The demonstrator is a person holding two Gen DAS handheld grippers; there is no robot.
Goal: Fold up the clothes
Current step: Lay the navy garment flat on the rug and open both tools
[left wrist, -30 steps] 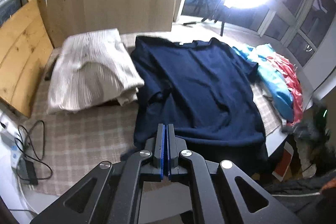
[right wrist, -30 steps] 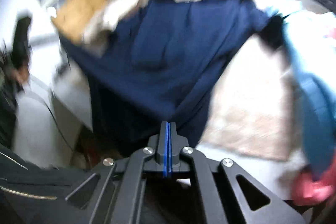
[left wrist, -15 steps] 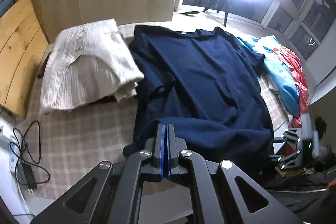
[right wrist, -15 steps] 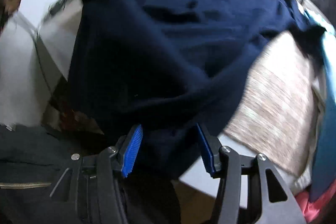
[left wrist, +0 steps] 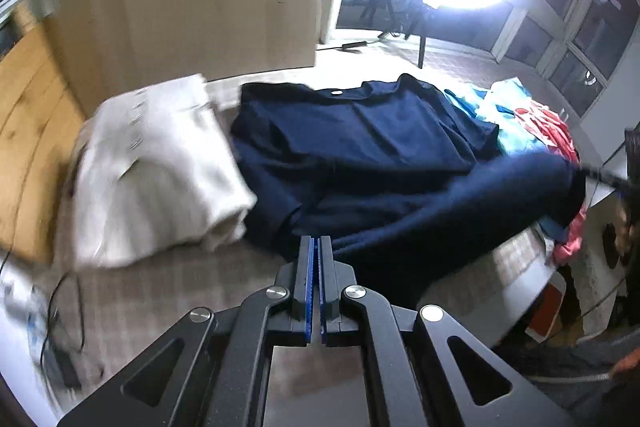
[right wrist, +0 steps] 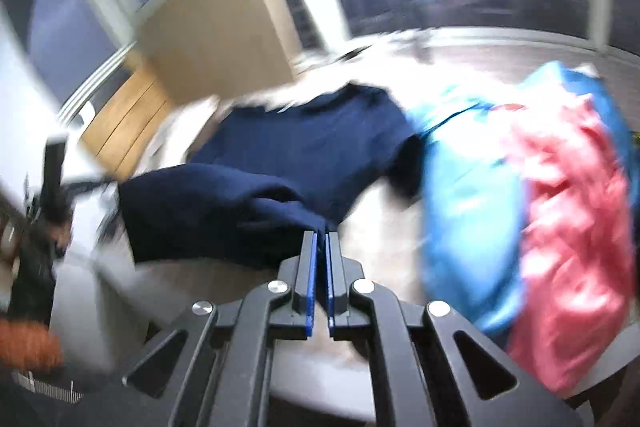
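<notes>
Both claws now pinch the hem of the navy shirt (left wrist: 360,147): the left claw (left wrist: 314,247) keeps its hold, and the right claw (right wrist: 320,243), which was spread half a second ago, has pressed together on the cloth. The hem, which hung over the near edge of the bed (left wrist: 160,287), is now lifted and carried toward the collar, so I judge a bottom-to-top fold. A cream pile (left wrist: 152,171) crowds the left edge, bright clothes (right wrist: 520,207) the right edge; room is narrow.
</notes>
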